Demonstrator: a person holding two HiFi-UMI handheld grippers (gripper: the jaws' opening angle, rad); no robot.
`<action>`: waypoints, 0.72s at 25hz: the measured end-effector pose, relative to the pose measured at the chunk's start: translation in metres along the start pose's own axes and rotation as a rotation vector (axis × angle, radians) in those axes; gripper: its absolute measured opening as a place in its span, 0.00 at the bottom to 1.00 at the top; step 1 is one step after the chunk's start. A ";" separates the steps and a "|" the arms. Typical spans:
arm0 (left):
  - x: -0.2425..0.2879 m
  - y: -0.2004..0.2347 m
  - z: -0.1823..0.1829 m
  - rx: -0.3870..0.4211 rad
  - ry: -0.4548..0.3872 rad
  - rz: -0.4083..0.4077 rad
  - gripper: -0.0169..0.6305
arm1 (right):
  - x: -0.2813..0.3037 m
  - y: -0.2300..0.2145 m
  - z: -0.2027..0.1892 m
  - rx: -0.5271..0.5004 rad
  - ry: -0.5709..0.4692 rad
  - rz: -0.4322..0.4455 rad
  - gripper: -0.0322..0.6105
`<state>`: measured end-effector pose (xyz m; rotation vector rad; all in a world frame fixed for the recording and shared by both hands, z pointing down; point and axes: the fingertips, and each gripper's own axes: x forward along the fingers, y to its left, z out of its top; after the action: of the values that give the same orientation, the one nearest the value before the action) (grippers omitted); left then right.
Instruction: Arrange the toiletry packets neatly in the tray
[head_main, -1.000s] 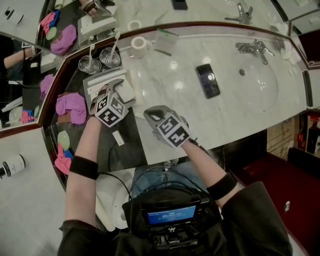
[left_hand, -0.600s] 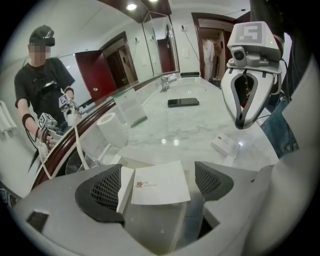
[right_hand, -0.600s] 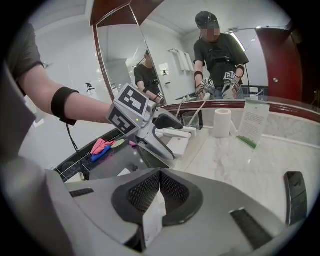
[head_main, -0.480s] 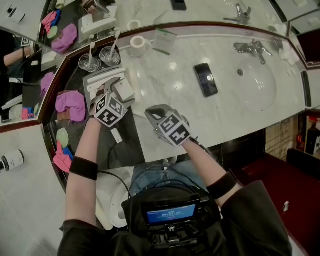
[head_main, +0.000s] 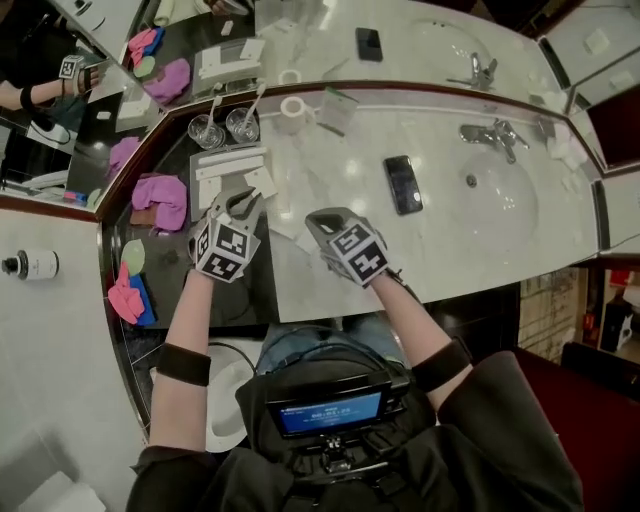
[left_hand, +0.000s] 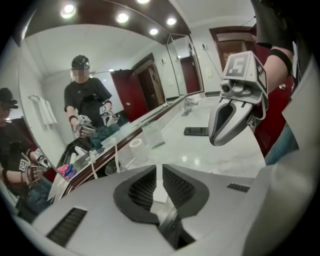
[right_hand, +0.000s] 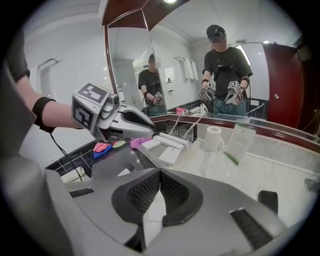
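Observation:
My left gripper hangs above the near edge of the grey tray. Its jaws have just been closing, and a thin white packet stands edge-on between the pads. The tray holds long white packets. Another flat white packet lies at the tray's right side by the marble counter. My right gripper hovers over the counter to the right and is shut on a thin white packet. Each gripper shows in the other's view, as the right gripper and the left gripper.
Two glasses with toothbrushes, a paper roll and a card stand line the back. A black phone lies mid-counter, with the sink and tap to the right. A pink cloth lies left of the tray.
My left gripper stood open at the tray's near edge around a white packet; it has since shut and risen. The right gripper has risen slightly. The head view has tilted.

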<state>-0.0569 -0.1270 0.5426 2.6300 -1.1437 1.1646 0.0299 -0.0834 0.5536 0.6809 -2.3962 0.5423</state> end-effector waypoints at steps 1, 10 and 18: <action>-0.011 -0.002 0.004 -0.025 -0.014 0.029 0.05 | -0.004 -0.001 0.003 -0.012 -0.007 0.001 0.07; -0.103 -0.022 0.014 -0.350 -0.136 0.215 0.03 | -0.024 0.020 0.009 -0.113 -0.037 0.066 0.07; -0.136 -0.056 -0.010 -0.557 -0.195 0.302 0.03 | -0.042 0.038 -0.008 -0.144 -0.017 0.098 0.07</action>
<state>-0.0872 0.0004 0.4738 2.2195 -1.6554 0.5046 0.0406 -0.0353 0.5250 0.5104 -2.4662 0.4005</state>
